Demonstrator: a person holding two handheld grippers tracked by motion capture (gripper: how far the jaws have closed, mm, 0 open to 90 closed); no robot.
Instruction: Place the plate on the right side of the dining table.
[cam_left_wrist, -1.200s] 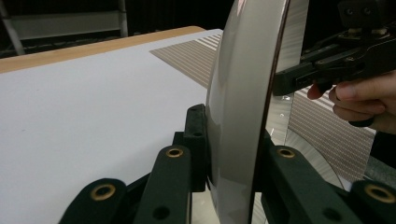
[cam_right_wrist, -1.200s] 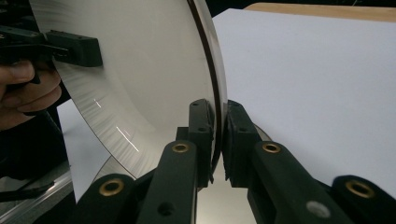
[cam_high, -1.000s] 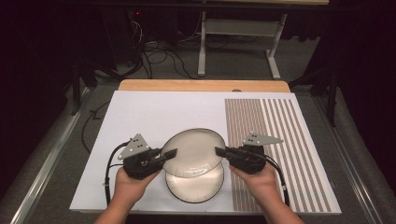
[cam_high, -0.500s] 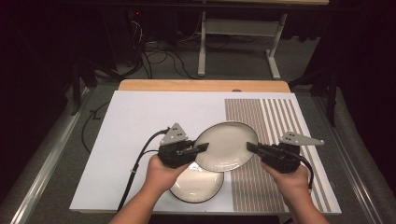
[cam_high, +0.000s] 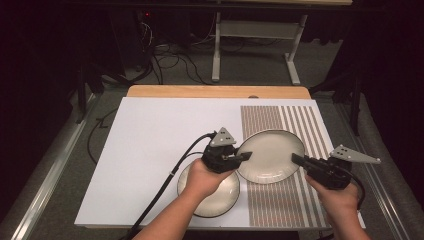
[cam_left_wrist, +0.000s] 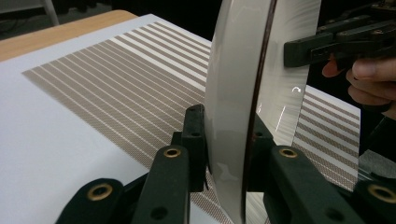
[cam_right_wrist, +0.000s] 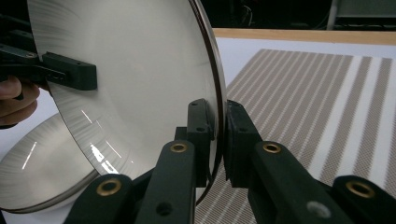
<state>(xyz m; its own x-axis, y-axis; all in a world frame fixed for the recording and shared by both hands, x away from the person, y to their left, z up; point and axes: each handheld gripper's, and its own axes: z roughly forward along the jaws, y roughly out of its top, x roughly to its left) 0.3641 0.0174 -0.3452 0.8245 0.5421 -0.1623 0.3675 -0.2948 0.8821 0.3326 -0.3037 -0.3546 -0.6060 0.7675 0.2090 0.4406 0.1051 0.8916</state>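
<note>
Tongs of both hands, left (cam_high: 246, 156) and right (cam_high: 297, 160), level, clenched on opposite rims of raised plate (cam_high: 271, 155)

High view overhead, 2 tool views close, sharing plate (cam_high: 270, 156)

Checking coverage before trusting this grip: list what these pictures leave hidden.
- Lifted plate underside: high view, hidden by the plate itself.
- Lower plate left part: high view, covered by left hand.
- Lifted plate's top: cut off by the upper edge in both gripper views.
</note>
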